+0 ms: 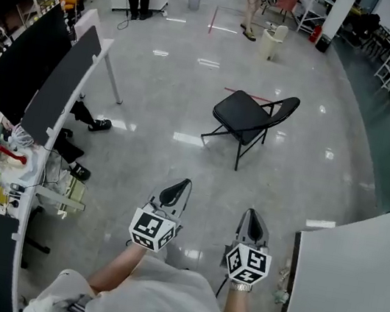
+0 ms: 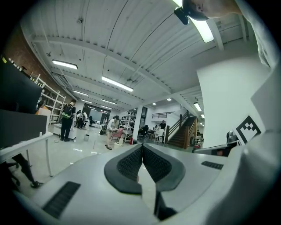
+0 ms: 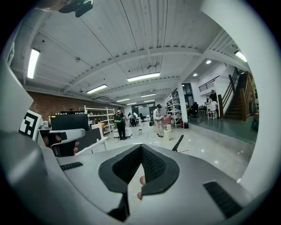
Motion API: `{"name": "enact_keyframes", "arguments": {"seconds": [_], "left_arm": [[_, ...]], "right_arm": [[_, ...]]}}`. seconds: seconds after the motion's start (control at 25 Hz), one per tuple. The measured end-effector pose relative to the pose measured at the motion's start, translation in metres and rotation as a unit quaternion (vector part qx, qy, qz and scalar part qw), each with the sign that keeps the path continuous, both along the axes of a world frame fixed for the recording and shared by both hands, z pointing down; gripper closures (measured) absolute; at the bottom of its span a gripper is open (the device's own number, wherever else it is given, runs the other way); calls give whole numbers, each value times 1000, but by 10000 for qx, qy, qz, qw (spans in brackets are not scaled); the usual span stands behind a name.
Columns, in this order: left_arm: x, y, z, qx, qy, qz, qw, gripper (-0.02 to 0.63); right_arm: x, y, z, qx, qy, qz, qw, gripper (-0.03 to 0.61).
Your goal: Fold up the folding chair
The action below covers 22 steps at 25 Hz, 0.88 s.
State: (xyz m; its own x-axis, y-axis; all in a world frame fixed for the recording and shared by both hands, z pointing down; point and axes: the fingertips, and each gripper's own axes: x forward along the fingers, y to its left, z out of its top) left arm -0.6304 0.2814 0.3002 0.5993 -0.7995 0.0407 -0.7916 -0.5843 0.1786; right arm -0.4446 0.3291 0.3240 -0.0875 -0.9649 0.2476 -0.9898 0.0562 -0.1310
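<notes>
folding chair (image 1: pixel 250 118) stands unfolded mid-floor (image 1: pixel 150 155), seat down, well apart from both grippers. left gripper (image 1: pixel 177 188) and right gripper (image 1: pixel 253 218) are held side by side in front of the person, jaws pressed together, nothing between them. probably just the approach: chair is out of reach, so no grip needed yet. small bin (image 1: pixel 195 0) near the floor's far edge, contents too small to tell.

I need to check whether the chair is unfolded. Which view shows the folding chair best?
The head view: the whole black folding chair stands open on the floor, seat, back and legs visible. The right gripper view shows only its thin dark edge beyond the jaws. The left gripper view doesn't show it.
</notes>
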Motion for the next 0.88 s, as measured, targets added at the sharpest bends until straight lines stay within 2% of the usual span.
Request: {"name": "enact_keyframes", "arguments": {"seconds": [0.24, 0.44, 0.68, 0.88], "left_arm": [[-17, -61, 3, -40, -26, 286, 9996, 601], [-27, -90, 0, 87, -28, 555, 9984, 601], [-49, -122, 2, 106, -28, 588, 9982, 601], [-52, -141, 13, 13, -101, 608, 9981, 601]], "right_arm": [[-28, -51, 0, -53, 16, 158, 9999, 574], [-38, -79, 0, -64, 30, 391, 9992, 574], [-60, -109, -1, -13, 85, 463, 9989, 574], [-63, -124, 4, -106, 115, 467, 9988, 574]]}}
